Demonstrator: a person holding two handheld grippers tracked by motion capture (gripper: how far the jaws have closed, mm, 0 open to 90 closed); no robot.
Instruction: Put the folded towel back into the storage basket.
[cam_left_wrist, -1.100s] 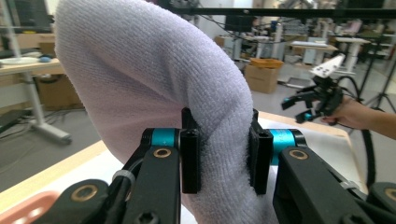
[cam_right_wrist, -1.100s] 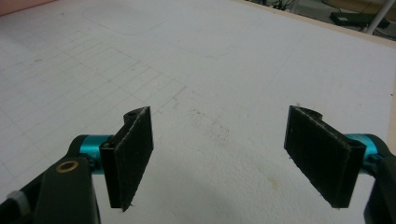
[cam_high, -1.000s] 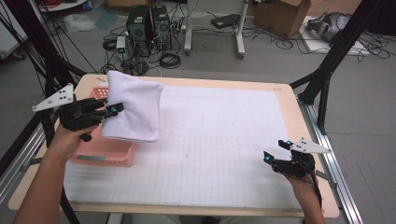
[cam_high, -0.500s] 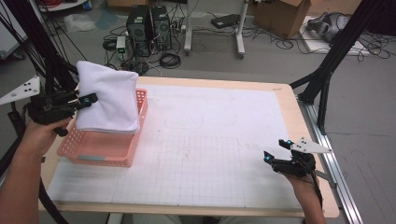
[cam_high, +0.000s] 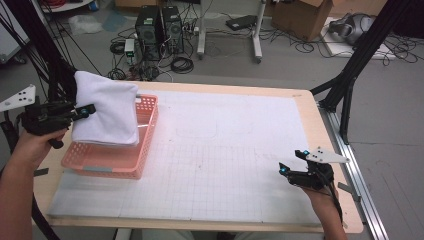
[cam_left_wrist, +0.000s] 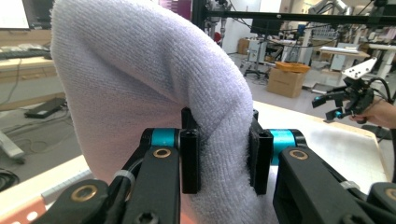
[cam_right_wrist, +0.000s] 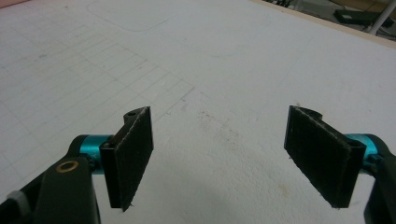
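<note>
Your left gripper (cam_left_wrist: 219, 154) has its jaws pressed in on a fold of the white towel (cam_left_wrist: 140, 93) — the cloth bulges up and over both black pads and hangs down the far side. In the high view the left gripper (cam_high: 82, 111) points level toward the middle of the surface, and the towel (cam_high: 106, 110) hangs from it in the air above the left end of the pink basket (cam_high: 115, 160), its lower edge just over the basket's inside. The basket sits on the white gridded mat (cam_high: 225, 150) at the left end of the surface (cam_high: 310, 100), close to the front-left corner of the mat.

Your right gripper (cam_right_wrist: 219, 158) has its jaws spread wide with nothing between them — bare mat shows in the gap. In the high view the right gripper (cam_high: 292, 162) rests low over the mat near its front-right corner, well apart from the basket and the towel, with your right hand (cam_high: 320, 185) behind it. From the left gripper view you see it off to the right, across the surface.
</note>
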